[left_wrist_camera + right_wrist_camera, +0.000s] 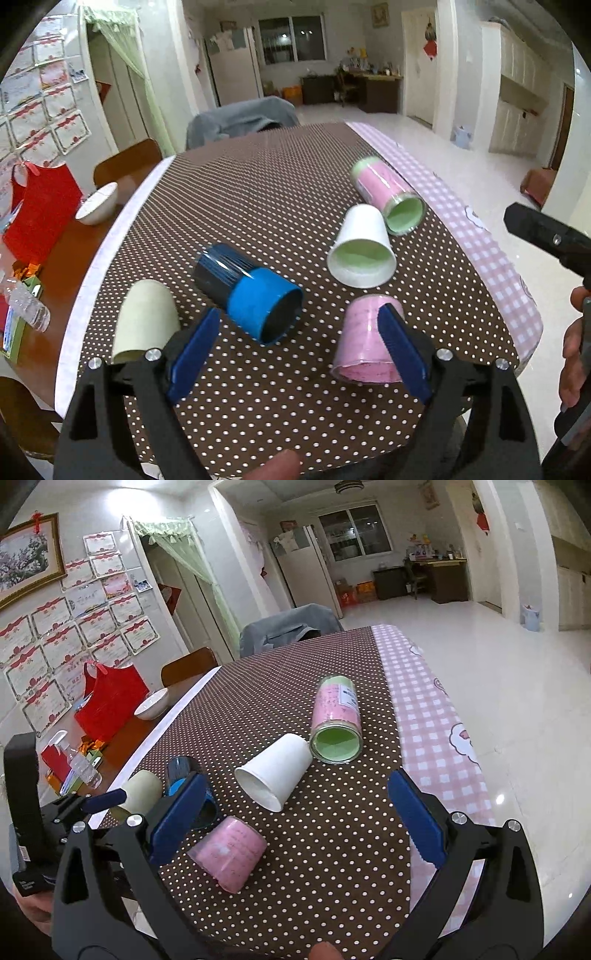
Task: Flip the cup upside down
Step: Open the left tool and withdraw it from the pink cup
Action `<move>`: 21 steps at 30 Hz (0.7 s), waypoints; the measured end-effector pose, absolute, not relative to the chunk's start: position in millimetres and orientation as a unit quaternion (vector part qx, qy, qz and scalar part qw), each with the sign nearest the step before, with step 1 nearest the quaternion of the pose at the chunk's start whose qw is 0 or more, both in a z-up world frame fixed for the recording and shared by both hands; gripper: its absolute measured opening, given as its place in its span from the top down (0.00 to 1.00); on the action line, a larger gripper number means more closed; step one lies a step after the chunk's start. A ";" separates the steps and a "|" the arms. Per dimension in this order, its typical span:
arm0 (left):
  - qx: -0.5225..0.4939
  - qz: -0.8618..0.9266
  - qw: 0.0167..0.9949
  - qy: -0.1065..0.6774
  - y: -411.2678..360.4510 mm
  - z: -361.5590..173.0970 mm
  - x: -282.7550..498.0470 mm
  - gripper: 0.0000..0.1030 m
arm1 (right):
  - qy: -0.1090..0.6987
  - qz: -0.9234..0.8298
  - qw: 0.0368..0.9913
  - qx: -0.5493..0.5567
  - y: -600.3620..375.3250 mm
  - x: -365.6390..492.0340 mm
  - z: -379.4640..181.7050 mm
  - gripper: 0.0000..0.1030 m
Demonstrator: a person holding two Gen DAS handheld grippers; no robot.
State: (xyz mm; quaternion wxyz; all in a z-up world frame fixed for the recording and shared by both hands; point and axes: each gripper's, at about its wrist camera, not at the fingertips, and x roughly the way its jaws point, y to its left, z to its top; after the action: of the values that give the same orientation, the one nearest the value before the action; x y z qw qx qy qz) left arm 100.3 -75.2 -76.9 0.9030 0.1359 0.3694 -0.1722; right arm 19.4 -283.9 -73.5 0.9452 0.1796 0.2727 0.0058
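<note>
Several cups lie on their sides on the dotted brown tablecloth [280, 199]: a blue cup [251, 291], a white cup [360, 249], a tall pink-and-green cup [386, 195], a small pink cup [364, 338] and a pale cream cup [146, 319]. My left gripper [299, 350] is open and empty, above the cloth between the blue and small pink cups. My right gripper [295, 812] is open and empty, above the small pink cup [231, 853] and the white cup [275, 771]. The blue cup [181, 771] is partly hidden behind the right gripper's left finger.
A pink checked cloth [432, 716] covers the table's right edge. On the wooden table at left stand a red bag [109, 698], a white bowl [151, 703] and a plastic bottle [83, 766]. A chair with grey cloth [288, 627] stands at the far end.
</note>
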 end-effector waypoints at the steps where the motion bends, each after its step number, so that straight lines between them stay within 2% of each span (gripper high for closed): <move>1: 0.134 -0.170 0.905 0.366 -73.0 -75.0 99.6 0.17 | 0.273 0.008 0.945 0.179 -282.8 19.6 -73.2 0.06; 21: 0.090 -0.121 0.942 0.300 -4.3 -45.4 76.6 0.17 | 0.304 0.039 0.940 0.151 -244.1 33.3 -56.0 0.06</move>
State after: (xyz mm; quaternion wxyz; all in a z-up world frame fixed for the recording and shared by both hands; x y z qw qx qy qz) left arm 76.6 -4.3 -45.4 0.9421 0.0899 0.2995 -0.1213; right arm 33.3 -244.1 -56.0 0.9398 0.1508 0.3041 0.0386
